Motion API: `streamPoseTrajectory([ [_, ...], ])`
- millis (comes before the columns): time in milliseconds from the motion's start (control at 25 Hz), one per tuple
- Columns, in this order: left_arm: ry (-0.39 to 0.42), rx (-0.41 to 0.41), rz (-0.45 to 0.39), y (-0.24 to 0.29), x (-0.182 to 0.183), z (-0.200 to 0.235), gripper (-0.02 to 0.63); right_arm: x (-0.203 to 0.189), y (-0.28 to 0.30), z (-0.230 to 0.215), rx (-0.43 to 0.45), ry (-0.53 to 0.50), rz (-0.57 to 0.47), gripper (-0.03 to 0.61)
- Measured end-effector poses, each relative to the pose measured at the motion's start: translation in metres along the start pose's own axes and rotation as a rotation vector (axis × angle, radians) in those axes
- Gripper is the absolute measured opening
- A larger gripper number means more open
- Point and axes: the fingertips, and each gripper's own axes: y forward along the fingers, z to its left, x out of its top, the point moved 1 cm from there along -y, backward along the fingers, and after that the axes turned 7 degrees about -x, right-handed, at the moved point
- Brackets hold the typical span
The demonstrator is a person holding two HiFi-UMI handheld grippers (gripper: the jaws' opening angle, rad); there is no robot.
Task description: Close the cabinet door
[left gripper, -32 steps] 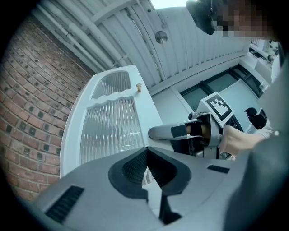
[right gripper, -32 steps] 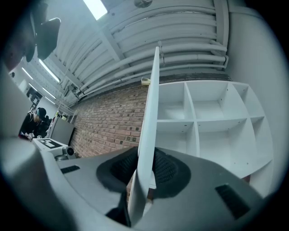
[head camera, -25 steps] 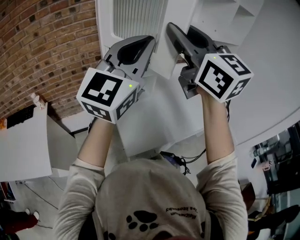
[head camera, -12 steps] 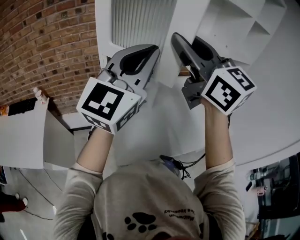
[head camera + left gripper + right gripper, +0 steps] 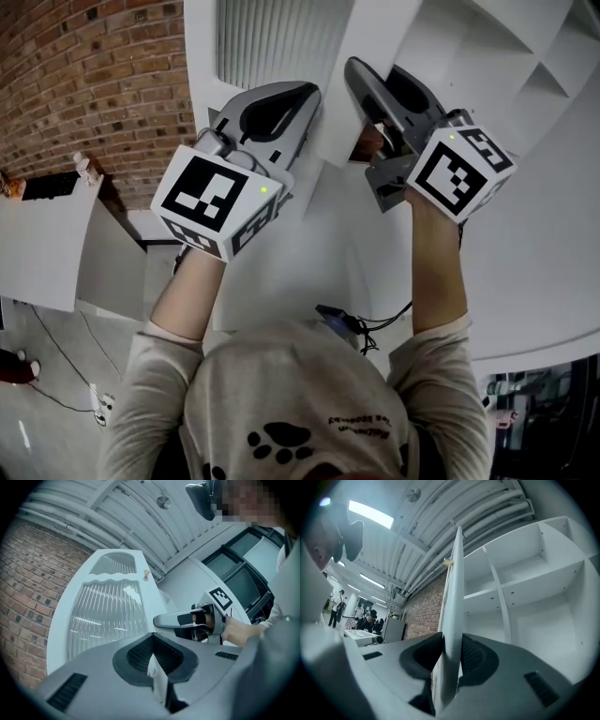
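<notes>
The white cabinet door (image 5: 267, 37) has a ribbed glass panel (image 5: 105, 616) and stands open. In the right gripper view I see it edge-on (image 5: 453, 597). My right gripper (image 5: 368, 70) straddles that edge (image 5: 451, 663), with a pad against each face. Its jaws are opening. My left gripper (image 5: 302, 98) is on the door's outer side. Its pads are closed on a thin white edge of the door (image 5: 157, 677). In the left gripper view the right gripper (image 5: 161, 619) shows at the door's free edge. The open cabinet shelves (image 5: 520, 583) lie to the right of the door.
A brick wall (image 5: 84, 84) stands left of the cabinet. A white cabinet or table (image 5: 47, 244) sits low on the left. Cables (image 5: 366, 328) lie on the floor below the arms. The cabinet's shelf compartments (image 5: 525, 56) fill the upper right. People (image 5: 335, 606) stand far off.
Both grippers and the door edge between them have shifted a little to the right, toward the shelves. More of the shelf compartments show at the upper right.
</notes>
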Motion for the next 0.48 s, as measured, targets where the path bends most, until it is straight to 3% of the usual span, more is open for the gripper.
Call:
streamPoseTrajectory([
  [480, 0.032, 0.113, 0.056, 0.041, -0.020, 0.005, 0.009, -0.009, 0.017, -0.036, 0.151, 0.037, -0.007, 0.103],
])
